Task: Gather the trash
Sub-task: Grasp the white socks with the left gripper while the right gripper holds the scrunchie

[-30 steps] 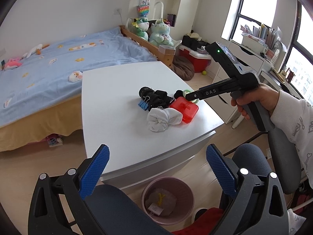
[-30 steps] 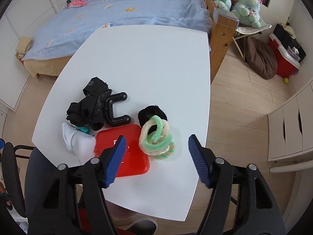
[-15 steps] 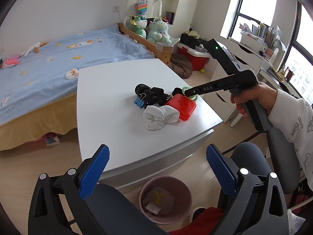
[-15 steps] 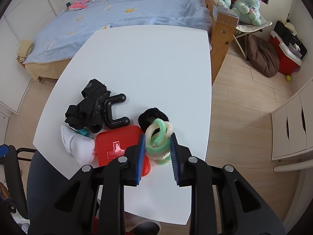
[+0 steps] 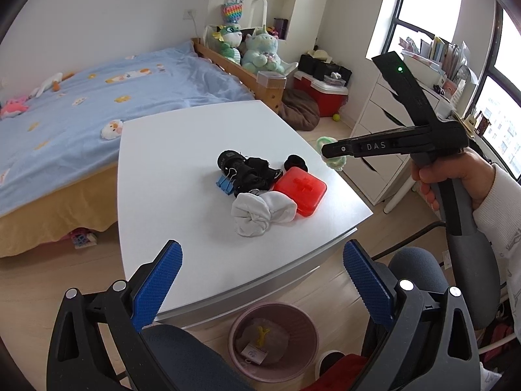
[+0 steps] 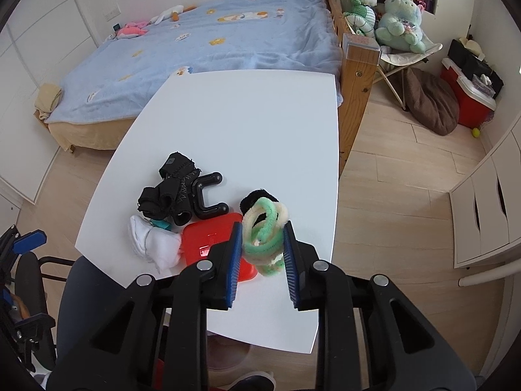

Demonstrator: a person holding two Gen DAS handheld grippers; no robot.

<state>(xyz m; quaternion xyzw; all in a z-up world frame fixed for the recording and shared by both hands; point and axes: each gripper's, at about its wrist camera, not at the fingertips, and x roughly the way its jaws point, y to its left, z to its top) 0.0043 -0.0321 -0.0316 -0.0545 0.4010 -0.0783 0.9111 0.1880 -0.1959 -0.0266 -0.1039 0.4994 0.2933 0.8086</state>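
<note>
Table (image 6: pixel 247 123) far half bare; right gripper (image 6: pixel 262 244) clamps scrunchies (image 6: pixel 263 228) nr edge.

Blue-quilted bed (image 6: pixel 228 42), plush toys (image 6: pixel 384 16), red cooler (image 5: pixel 320 93) beyond.

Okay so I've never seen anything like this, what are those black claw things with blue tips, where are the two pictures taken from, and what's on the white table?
They are handheld grippers, one in each of a person's hands, each carrying a forward-looking camera. One picture looks along the left gripper, open and empty. The other looks along the right gripper, shut on a bundle of fuzzy green and cream loops. On the white table lie a red case, a white sock, black fabric items and a black scrunchie. A pink bin stands below.
</note>
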